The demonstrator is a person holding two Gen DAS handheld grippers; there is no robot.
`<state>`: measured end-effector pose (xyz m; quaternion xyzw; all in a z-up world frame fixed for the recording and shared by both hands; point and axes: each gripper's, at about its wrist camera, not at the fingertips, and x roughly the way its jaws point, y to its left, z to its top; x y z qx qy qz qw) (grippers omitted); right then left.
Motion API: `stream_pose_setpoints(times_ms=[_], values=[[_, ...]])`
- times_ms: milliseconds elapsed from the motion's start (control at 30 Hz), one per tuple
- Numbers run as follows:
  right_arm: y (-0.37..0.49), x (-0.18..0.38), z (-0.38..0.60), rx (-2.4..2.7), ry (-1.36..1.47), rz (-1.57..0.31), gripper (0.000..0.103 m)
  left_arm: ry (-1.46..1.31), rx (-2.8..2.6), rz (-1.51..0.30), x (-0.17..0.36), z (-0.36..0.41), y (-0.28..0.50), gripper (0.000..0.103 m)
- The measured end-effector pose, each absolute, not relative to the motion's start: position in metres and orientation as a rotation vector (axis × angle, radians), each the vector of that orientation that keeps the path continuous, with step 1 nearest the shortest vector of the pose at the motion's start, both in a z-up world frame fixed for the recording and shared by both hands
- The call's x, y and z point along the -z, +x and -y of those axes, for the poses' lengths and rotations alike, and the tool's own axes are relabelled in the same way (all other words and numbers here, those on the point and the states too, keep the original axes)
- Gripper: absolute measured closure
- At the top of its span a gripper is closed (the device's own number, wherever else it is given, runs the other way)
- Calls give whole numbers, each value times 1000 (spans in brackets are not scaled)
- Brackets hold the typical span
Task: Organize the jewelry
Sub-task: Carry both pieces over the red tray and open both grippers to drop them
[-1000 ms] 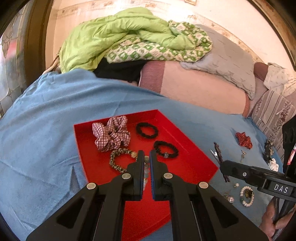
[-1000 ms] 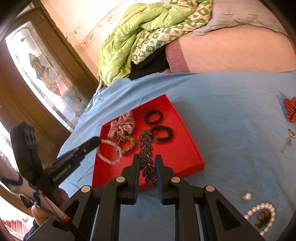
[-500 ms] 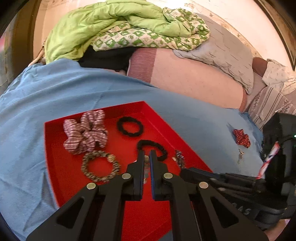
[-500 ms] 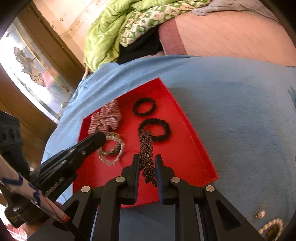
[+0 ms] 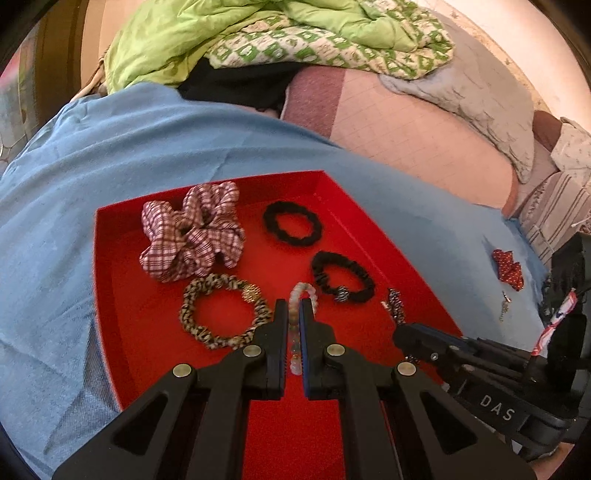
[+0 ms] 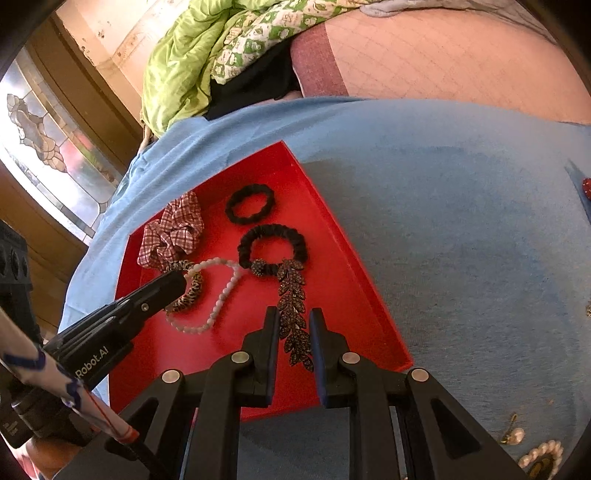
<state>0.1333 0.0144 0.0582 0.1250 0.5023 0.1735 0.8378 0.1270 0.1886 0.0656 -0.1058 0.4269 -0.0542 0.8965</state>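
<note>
A red tray lies on the blue cloth. It holds a plaid scrunchie, two black hair ties and a leopard-print bracelet. My left gripper is shut on a pale bead bracelet, whose loop rests on the tray floor. My right gripper has its jaws a little apart around a dark leaf-shaped hair clip, which lies on the tray touching a black hair tie.
Loose jewelry lies on the blue cloth to the right: a red bow, a pearl piece and small earrings. Green bedding and pillows are piled behind. A stained-glass door stands at the left.
Both grippers have moved down over the tray. The bead bracelet's loop now lies on the tray floor. The right jaws have opened wider and the leaf clip rests on the tray.
</note>
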Motion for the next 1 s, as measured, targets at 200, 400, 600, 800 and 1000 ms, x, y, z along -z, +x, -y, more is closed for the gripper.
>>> stream_pose_setpoints(times_ms=[200, 400, 600, 800, 1000], values=[[135, -58, -13, -338, 230, -1054, 85, -219, 109, -904, -61, -187, 130, 98], [137, -57, -11, -337, 223, -1052, 83, -188, 106, -908, -60, -183, 130, 98], [136, -57, -14, -329, 197, -1048, 83, -172, 98, -905, -61, -182, 129, 98], [135, -57, -15, -324, 193, -1046, 82, -161, 98, -900, -63, -181, 128, 98], [134, -57, -15, -329, 194, -1047, 82, -155, 96, -893, -67, -179, 126, 90]])
